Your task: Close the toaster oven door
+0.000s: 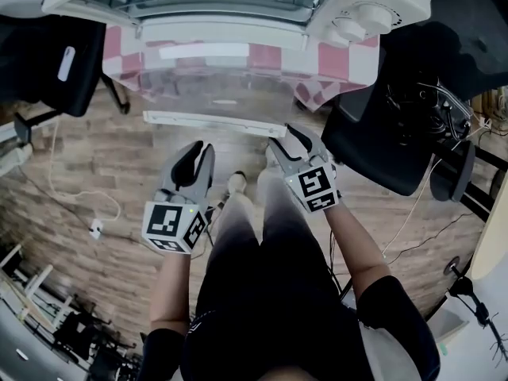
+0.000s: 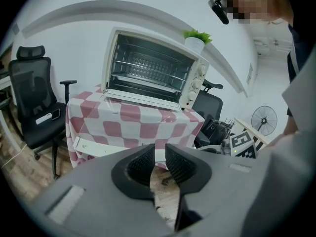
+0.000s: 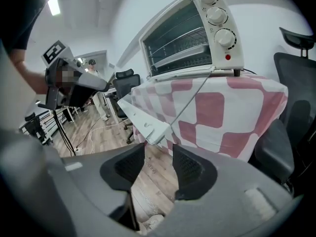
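Grippers sit side by side, low in front of the toaster oven [image 1: 365,10]. The left gripper [image 1: 198,153] has its jaws only a little way apart, a thin gap, with nothing in it. The right gripper [image 1: 292,145] has its jaws a bit wider, and that gap holds nothing too.

Just past the right gripper is the near corner of the oven door [image 1: 222,94]. It is very close, but I cannot tell if they touch. The left gripper is further back from the door's front edge, with bare wood floor [image 1: 103,173] between them.

The door hangs open, folded down flat, and sticks out past the edge of the pink and white cloth [image 1: 333,58]. Its long white handle [image 1: 214,121] runs along the edge nearest the grippers. The oven stands on the cloth with its racks showing.

One black chair [image 1: 55,62] stands off to the left, well away. Another black chair [image 1: 381,141] sits close by the right gripper, so that side is tight. The floor on the left is roomy.
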`<state>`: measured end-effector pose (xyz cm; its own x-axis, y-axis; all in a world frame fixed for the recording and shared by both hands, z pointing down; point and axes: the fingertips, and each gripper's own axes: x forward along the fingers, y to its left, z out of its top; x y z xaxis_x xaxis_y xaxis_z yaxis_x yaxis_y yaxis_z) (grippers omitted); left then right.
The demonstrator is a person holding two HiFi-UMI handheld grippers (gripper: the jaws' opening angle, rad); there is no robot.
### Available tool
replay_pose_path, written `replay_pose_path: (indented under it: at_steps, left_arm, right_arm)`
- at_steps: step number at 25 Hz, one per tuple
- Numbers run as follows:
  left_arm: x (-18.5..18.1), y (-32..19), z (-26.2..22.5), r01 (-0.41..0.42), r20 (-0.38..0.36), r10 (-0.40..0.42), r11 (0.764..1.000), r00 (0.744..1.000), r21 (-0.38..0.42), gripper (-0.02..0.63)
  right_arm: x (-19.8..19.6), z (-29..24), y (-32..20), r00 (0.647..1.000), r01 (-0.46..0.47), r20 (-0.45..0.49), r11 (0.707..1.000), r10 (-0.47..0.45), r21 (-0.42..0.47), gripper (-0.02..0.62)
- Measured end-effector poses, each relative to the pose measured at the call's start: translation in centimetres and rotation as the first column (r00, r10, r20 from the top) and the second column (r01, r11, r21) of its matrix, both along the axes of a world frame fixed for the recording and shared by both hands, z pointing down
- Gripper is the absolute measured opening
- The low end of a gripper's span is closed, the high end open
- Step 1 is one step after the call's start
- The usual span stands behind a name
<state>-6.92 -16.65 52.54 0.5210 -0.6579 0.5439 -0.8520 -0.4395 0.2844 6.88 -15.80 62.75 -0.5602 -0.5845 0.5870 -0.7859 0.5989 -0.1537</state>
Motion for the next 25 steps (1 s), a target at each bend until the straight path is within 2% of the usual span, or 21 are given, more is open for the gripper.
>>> replay_pose_path:
  at_steps: [6, 16, 25]
  left_arm:
    - [0.2, -0.5, 0.6, 0.033, 0.013, -0.033, 0.999, 0.999, -0.014, 0.086]
    - [0.0, -0.4, 0.8, 0.075, 0.03, -0.074, 0.997, 0.997, -0.022, 0.086]
    - [-0.7, -0.1, 0.3, 0.098, 0.045, -0.097, 0.995, 0.994, -0.011, 0.086]
  right_arm:
    - [-0.8, 0.3, -1.2, 0.998, 0.053, 0.02, 0.998, -0.053, 0.031, 0.178]
    - [-2.2, -0.4, -2.1, 0.989, 0.149, -0.001, 0.978, -0.15, 0.145, 0.176]
    - [-2.4, -0.9, -1.6, 0.982, 0.188, -0.047, 0.968, -0.183, 0.164, 0.143]
